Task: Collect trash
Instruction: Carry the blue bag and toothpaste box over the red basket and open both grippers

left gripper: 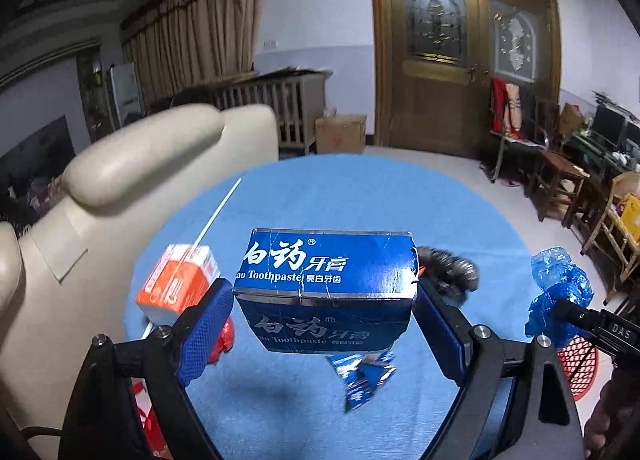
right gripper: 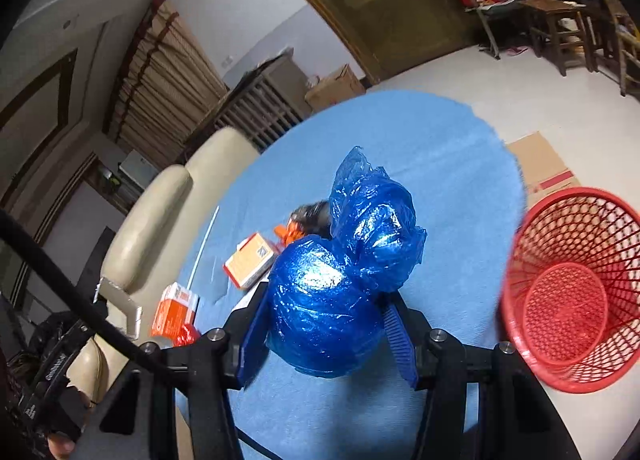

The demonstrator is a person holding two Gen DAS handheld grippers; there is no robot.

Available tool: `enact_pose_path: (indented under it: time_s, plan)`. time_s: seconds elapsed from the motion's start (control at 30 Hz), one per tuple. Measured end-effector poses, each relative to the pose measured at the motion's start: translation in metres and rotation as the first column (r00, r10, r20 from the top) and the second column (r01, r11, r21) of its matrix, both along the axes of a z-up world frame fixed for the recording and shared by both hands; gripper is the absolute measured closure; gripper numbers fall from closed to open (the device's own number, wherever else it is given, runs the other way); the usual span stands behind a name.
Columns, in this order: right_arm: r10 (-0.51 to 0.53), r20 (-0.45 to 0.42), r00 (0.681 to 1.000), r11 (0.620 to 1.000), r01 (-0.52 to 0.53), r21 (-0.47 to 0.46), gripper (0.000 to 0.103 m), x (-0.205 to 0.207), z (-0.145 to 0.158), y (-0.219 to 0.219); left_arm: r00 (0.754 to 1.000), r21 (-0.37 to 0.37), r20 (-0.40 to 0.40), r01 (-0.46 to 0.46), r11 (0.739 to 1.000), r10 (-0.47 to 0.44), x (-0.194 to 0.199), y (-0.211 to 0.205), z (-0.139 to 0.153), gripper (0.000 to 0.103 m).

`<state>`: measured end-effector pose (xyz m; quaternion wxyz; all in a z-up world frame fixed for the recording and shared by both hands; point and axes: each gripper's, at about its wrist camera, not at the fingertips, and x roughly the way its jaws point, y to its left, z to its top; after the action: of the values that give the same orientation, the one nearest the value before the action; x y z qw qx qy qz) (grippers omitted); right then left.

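My left gripper [left gripper: 324, 294] is shut on a blue toothpaste box [left gripper: 328, 272], its blue pads pressed on the two ends, and holds it above the round blue table [left gripper: 360, 196]. My right gripper [right gripper: 326, 300] is shut on a crumpled blue plastic bag [right gripper: 352, 252], which bulges up over the fingers; in the left wrist view the same bag [left gripper: 560, 288] shows at the right. A red mesh basket [right gripper: 572, 288] stands on the floor just right of the table edge, to the right of the bag.
On the table lie an orange box [left gripper: 180, 284], a second orange box [right gripper: 252, 260], a torn blue wrapper [left gripper: 364, 376], a dark crumpled wad [left gripper: 448, 268], a red scrap [left gripper: 224, 340] and a white stick [left gripper: 216, 216]. A cream sofa [left gripper: 120, 188] borders the left; flat cardboard [right gripper: 540, 168] lies on the floor.
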<state>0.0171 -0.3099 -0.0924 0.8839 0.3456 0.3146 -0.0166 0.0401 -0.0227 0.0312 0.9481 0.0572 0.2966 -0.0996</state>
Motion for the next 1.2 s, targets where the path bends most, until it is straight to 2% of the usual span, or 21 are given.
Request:
enact_pose_path:
  time_s: [0.27, 0.37, 0.47, 0.63, 0.83, 0.9, 1.07, 1.2]
  plan:
    - [-0.097, 0.081, 0.992, 0.995, 0.097, 0.003, 0.046, -0.050, 0.021, -0.042, 0.992, -0.009, 0.039, 0.122, 0.992, -0.122, -0.022, -0.041, 0.024, 0.012]
    - [-0.156, 0.098, 0.983, 0.988, 0.156, 0.008, 0.046, -0.073, 0.025, -0.065, 0.980, -0.011, 0.032, 0.195, 0.981, -0.194, -0.027, -0.066, 0.025, 0.012]
    - [-0.228, 0.095, 0.969, 0.974, 0.226, 0.027, 0.046, -0.100, 0.020, -0.093, 0.959, -0.013, 0.002, 0.283, 0.959, -0.283, -0.031, -0.095, 0.018, 0.012]
    - [-0.345, 0.057, 0.937, 0.938, 0.343, 0.052, 0.046, -0.143, 0.002, -0.138, 0.908, 0.000, -0.058, 0.416, 0.910, -0.415, -0.038, -0.151, 0.002, 0.012]
    - [-0.375, -0.022, 0.927, 0.924, 0.376, 0.070, 0.044, -0.167, -0.028, -0.167, 0.828, 0.018, -0.159, 0.547, 0.837, -0.537, -0.047, -0.223, -0.030, 0.012]
    - [-0.374, -0.059, 0.925, 0.922, 0.378, 0.084, 0.044, -0.172, -0.042, -0.174, 0.803, 0.034, -0.202, 0.577, 0.816, -0.560, -0.048, -0.244, -0.045, 0.012]
    - [-0.369, -0.126, 0.921, 0.918, 0.382, 0.105, 0.043, -0.181, -0.070, -0.185, 0.762, 0.070, -0.268, 0.626, 0.777, -0.590, -0.049, -0.289, -0.074, 0.012]
    - [-0.363, -0.163, 0.918, 0.914, 0.384, 0.131, 0.034, -0.183, -0.082, -0.193, 0.721, 0.066, -0.323, 0.664, 0.745, -0.613, -0.049, -0.315, -0.090, 0.012]
